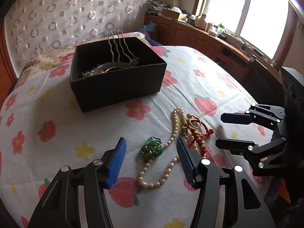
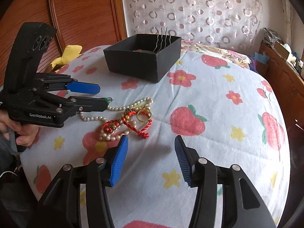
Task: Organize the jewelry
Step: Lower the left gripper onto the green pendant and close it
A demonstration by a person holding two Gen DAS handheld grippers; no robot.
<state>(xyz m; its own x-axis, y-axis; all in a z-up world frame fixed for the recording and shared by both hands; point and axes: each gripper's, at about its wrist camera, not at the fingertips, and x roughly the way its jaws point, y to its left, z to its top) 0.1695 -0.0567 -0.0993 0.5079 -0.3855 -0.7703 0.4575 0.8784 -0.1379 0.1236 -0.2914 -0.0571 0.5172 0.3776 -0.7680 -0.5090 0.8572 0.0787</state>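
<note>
Several loose pieces lie on the flowered bedsheet [image 1: 47, 98]: a pearl necklace [image 1: 172, 138], a green pendant [image 1: 152, 148], a gold ring [image 1: 194, 122] and a red knotted cord [image 2: 131, 125], heaped together and touching. My left claw [image 1: 151, 154] stands released, its blue pads to either side of the pendant, not pressing it. My right claw [image 2: 151, 156] is likewise released, nothing between its pads, just beside the heap. Beyond sits a black box [image 1: 115, 79] holding a wavy-pronged hair comb [image 1: 121, 47].
</note>
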